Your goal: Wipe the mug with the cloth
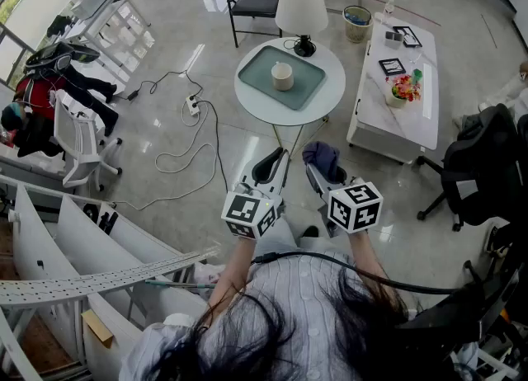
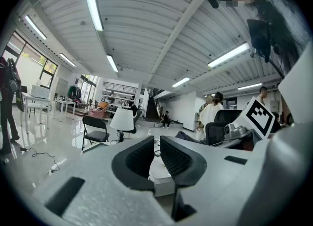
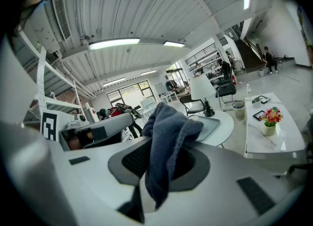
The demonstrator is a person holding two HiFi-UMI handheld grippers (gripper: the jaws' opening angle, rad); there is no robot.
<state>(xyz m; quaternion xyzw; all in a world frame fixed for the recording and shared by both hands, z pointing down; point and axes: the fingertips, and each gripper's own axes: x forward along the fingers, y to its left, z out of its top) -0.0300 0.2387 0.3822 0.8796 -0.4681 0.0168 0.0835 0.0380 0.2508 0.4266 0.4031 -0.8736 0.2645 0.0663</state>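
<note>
Left gripper (image 2: 156, 147): jaws almost together with only a thin slit between the pads, nothing in the slit. Right gripper (image 3: 164, 164): jaws clamped on the dark blue cloth (image 3: 168, 134). The cloth bunches up above the jaw tips, and a tail of it droops down between the jaws toward their base. In the head view both grippers are held side by side in the air, jaws pointing forward, right one just beside the left, not touching. Each marker cube sits behind its jaws: left cube (image 1: 251, 214), right cube (image 1: 355, 205). The mug (image 1: 282, 76), light coloured and upright, is well ahead of both sets of jaws, clear of the tips, not touched by either gripper. It stands on a grey-green tray (image 1: 311, 91) on a round white table (image 1: 333, 101). A white-shaded lamp (image 1: 301, 7) stands on the same table, past the mug from the jaws. In the right gripper view the tray edge shows just right of the cloth, beyond the jaw tips. A long white table (image 1: 371, 128) lies off to the right of the right jaws.
</note>
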